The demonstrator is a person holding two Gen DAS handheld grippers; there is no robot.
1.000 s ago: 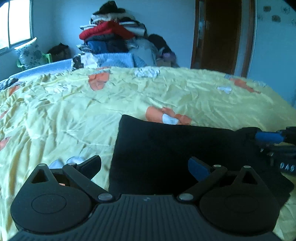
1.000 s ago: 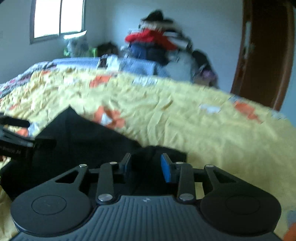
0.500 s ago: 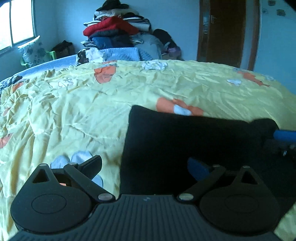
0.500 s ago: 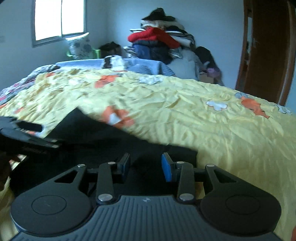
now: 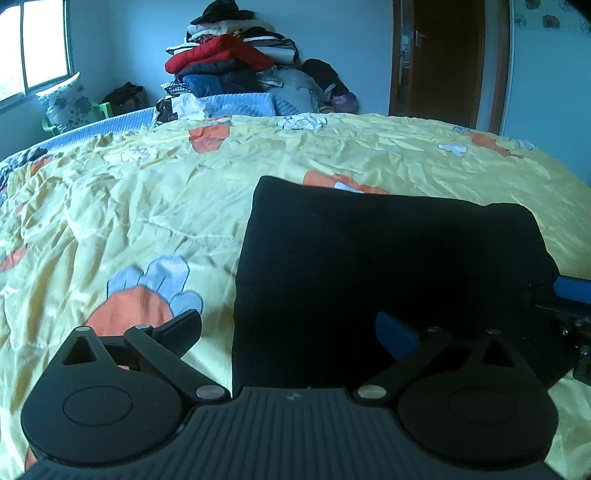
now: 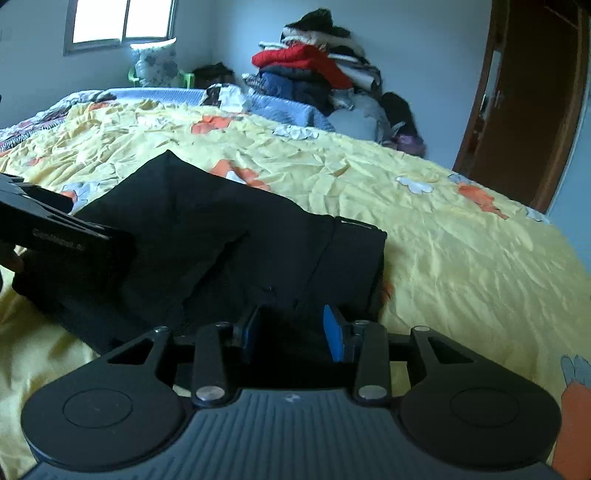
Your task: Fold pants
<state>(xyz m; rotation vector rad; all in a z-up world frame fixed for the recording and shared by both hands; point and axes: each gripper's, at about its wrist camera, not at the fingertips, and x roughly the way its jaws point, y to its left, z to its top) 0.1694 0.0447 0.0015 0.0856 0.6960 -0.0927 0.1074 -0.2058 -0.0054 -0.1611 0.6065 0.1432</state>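
The black pants (image 5: 388, 258) lie folded into a thick rectangle on the yellow bedsheet (image 5: 147, 206). My left gripper (image 5: 288, 328) is wide open at the near left edge of the pants, holding nothing. In the right wrist view the pants (image 6: 229, 236) spread ahead. My right gripper (image 6: 291, 332) stands partly open with its blue pads either side of the near pants edge, not clamped. The left gripper also shows in the right wrist view (image 6: 55, 229), and the right one at the left view's right edge (image 5: 569, 295).
A tall pile of clothes (image 5: 229, 70) stands beyond the bed's far side, also in the right wrist view (image 6: 314, 77). A brown door (image 5: 447, 55) is at the back right. A window (image 6: 122, 22) and a cushion on a green chair (image 6: 155, 66) are at the back left.
Both grippers have drawn back and lifted a little from the pants. The right corner of the pants now lies flat, and the pants look more squared.
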